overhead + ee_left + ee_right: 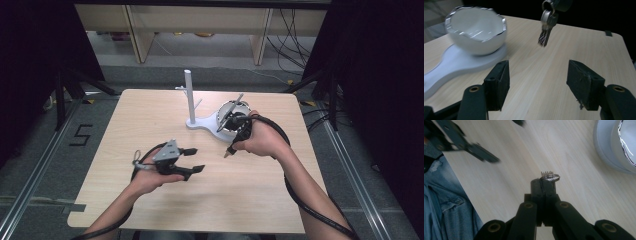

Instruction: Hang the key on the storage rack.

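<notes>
Where the pale wooden bench [150,125] carries a white stand with an upright post [189,97], a white bowl with a jagged silvery rim [476,33] sits on its base. Left gripper [192,160]: fingers wide apart, empty. Right gripper [545,182]: fingers closed on a metal key bunch [547,23], hanging above the bench beside the bowl.

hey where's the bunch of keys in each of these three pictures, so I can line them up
High view: bunch of keys right of centre, hanging below the right gripper.
Left gripper view: top centre, dangling above the table.
Right gripper view: centre, pinched at the tips of the jaws.
Shared landmark: the white bowl on its white stand.
</notes>
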A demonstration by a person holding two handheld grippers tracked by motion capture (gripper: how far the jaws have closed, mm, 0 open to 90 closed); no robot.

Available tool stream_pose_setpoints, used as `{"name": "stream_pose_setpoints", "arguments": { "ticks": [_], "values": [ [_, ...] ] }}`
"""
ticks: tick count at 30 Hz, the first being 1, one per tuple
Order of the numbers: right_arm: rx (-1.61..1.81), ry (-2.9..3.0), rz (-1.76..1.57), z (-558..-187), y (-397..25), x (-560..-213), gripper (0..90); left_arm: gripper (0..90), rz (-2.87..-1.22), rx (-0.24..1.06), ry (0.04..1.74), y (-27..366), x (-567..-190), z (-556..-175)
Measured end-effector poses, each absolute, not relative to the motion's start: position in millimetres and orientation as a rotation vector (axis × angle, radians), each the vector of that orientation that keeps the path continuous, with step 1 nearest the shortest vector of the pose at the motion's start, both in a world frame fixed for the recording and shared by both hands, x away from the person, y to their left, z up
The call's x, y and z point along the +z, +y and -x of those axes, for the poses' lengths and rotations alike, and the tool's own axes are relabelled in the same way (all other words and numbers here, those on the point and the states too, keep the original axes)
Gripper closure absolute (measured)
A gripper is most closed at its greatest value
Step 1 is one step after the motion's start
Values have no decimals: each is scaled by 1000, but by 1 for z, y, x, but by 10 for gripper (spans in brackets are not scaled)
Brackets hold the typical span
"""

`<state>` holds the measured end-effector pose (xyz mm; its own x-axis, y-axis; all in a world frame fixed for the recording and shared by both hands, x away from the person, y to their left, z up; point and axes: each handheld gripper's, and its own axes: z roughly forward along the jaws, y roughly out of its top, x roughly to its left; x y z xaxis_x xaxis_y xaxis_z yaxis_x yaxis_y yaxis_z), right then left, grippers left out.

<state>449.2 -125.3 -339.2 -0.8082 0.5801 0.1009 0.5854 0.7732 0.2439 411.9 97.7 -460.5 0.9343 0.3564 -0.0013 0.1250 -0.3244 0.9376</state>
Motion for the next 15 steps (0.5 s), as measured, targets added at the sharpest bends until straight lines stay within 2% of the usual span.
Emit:
{"name": "stream_pose_setpoints", "arguments": {
  "ticks": [4,15],
  "values": [
    [-419,-2938,924,-448,-122,-339,900,388,-1938,209,287,73,-463,-427],
    [-417,-2937,904,-447,-120,-341,900,503,-1897,161,215,52,-462,-441]
  ]
}}
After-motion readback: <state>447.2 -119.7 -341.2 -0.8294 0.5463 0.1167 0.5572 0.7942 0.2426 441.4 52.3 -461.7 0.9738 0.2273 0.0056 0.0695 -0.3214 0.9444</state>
